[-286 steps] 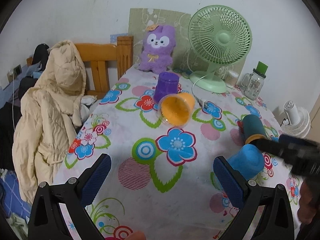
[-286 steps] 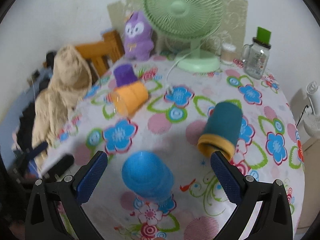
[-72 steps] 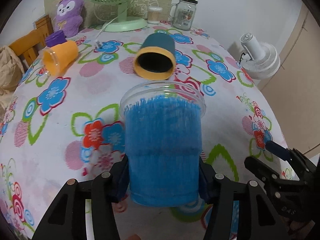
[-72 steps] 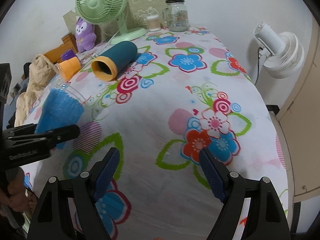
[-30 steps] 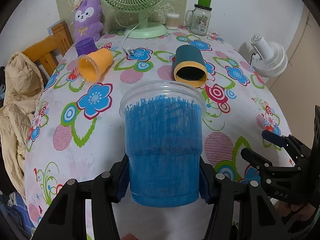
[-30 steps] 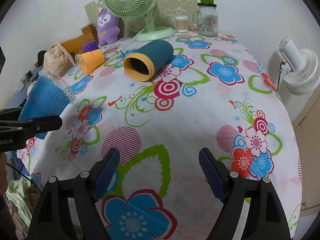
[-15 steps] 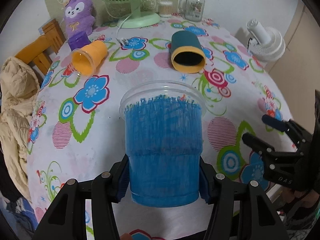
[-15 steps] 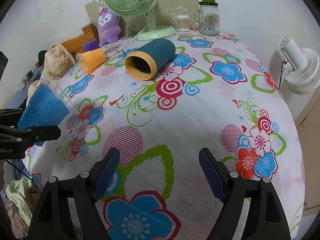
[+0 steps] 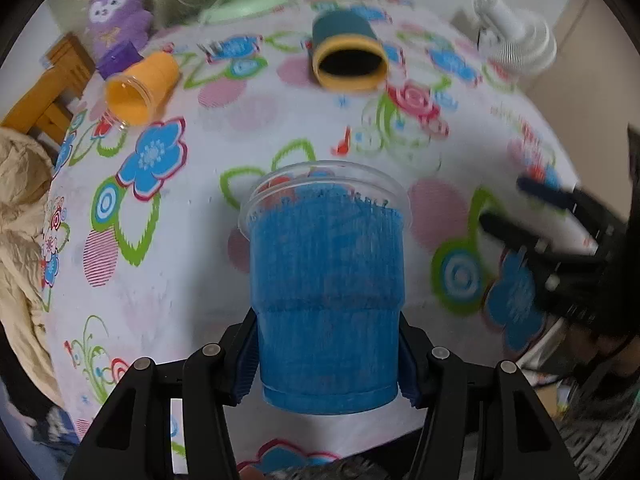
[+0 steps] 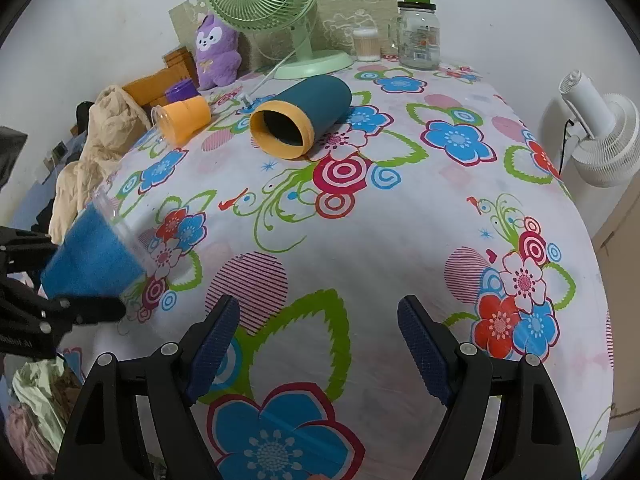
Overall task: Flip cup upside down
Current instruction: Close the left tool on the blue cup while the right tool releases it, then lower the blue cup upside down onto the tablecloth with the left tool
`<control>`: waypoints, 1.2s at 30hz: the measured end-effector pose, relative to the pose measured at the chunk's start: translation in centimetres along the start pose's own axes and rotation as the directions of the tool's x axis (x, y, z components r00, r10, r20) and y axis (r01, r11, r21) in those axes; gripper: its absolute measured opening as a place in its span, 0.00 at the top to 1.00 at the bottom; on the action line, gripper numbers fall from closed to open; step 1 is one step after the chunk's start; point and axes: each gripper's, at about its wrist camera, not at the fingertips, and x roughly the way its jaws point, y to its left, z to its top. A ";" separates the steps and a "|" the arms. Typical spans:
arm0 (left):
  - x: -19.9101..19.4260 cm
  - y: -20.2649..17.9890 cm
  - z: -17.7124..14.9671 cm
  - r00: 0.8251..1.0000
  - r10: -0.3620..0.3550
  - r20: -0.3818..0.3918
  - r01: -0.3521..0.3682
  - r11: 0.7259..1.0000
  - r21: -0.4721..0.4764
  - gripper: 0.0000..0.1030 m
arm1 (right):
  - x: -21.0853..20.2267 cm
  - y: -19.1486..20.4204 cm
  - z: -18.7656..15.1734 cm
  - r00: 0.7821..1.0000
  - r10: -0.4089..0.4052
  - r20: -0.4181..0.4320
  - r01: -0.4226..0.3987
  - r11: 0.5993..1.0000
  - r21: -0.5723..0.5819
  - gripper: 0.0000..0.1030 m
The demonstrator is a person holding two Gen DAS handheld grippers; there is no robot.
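My left gripper [image 9: 326, 354] is shut on a blue cup with a clear rim [image 9: 326, 292], held above the near edge of the flowered table [image 9: 192, 280], mouth pointing forward and tipped down toward the cloth. In the right wrist view the same blue cup [image 10: 96, 252] hangs tilted at the far left in the left gripper [image 10: 60, 284]. My right gripper [image 10: 318, 344] is open and empty over the table's near side; it also shows in the left wrist view [image 9: 536, 212].
A dark teal cup with a yellow rim [image 10: 302, 116] lies on its side mid-table. An orange cup [image 10: 182, 120] lies on its side beside a purple cup [image 10: 182, 90]. A green fan [image 10: 280, 12], jar [image 10: 418, 30] and plush toy [image 10: 218, 54] stand at the back.
My left gripper has tipped the blue cup's mouth further down toward the table and moved it; its view is motion-blurred. The right gripper has barely moved.
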 end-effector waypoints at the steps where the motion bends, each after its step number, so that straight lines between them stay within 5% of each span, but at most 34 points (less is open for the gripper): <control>1: 0.0 0.0 -0.1 1.000 0.007 -0.007 -0.007 1.000 0.008 0.43 | 0.1 -0.1 0.0 1.000 0.001 -0.002 0.000 1.000 0.005 0.19; 7: -1.0 0.1 0.5 1.000 -0.009 -0.023 0.009 1.000 0.027 0.43 | 0.3 0.1 0.0 1.000 0.006 -0.009 -0.006 1.000 0.003 0.19; 23: -1.6 1.8 -0.4 0.999 -0.025 0.047 0.027 0.999 -0.047 0.18 | 0.7 0.2 0.1 1.000 -0.002 -0.019 0.002 1.000 -0.007 0.19; 32: 0.4 2.2 -2.3 0.998 -0.057 0.031 0.059 0.995 -0.084 0.19 | 0.7 1.5 0.3 1.000 -0.012 -0.016 0.011 0.999 -0.048 0.19; 36: 0.4 2.0 -2.4 0.998 -0.037 0.044 0.040 0.997 -0.065 0.39 | 0.7 1.6 0.3 1.000 -0.016 -0.020 0.015 0.999 -0.046 0.19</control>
